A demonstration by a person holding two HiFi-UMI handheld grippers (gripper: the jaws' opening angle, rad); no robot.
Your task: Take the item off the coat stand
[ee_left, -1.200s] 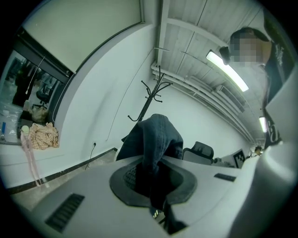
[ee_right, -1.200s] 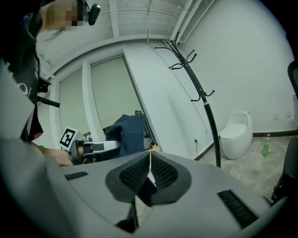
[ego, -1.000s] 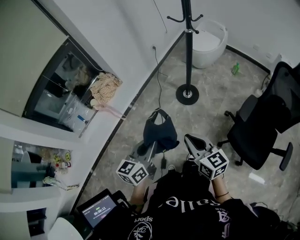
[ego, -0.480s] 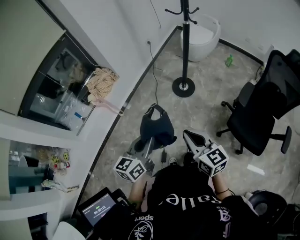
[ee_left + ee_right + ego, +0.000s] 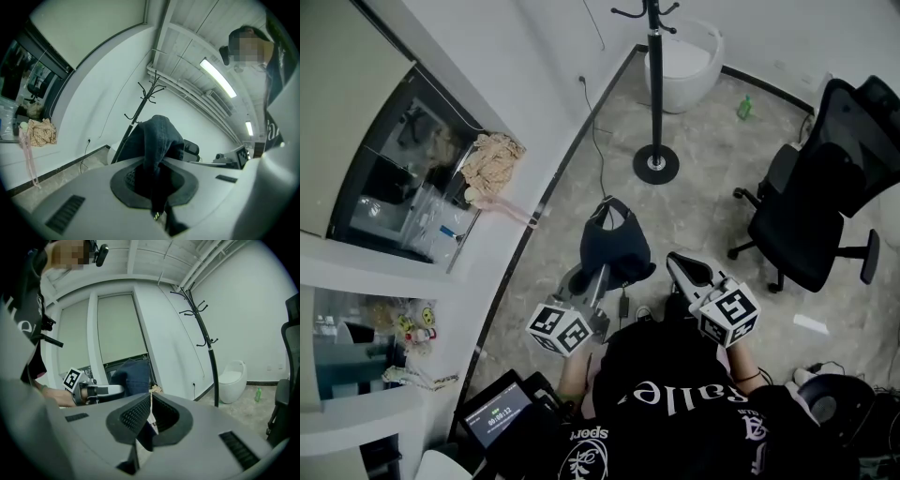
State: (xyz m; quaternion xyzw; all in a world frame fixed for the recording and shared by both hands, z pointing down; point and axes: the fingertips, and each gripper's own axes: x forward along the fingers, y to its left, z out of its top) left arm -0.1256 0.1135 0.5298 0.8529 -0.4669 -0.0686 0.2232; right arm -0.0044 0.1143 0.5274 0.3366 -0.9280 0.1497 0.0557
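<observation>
One thing only matters here, the dark blue cloth item (image 5: 614, 246), and it is already off the coat stand (image 5: 653, 89). In the head view it hangs in front of the person at about 12 o'clock, well apart from the stand, which is further away in the same direction. The hooks that I can see are bare.

The left gripper (image 5: 600, 274) holds the item. In the left gripper view its jaws are nearly together, with a fold of the blue cloth pinched between the pads and the rest bulging out beyond them. The right gripper (image 5: 677, 262), at about 1 o'clock from the person, carries nothing. In its own view the jaws are closed on each other with only a thin pale line between the pads.

In my judgement the taking is done, and what remains is to carry the item away or put it down. The main risk is the grip: it is on a small fold, and soft cloth can slide out if the gripper swings or tilts. With the right jaws closed there is no second hold to catch the item. The item also hangs low, so its lower edge may catch the cable (image 5: 598, 150) on the floor at 11 o'clock. A turn to the right could brush the office chair (image 5: 811, 202) at 2 o'clock.
</observation>
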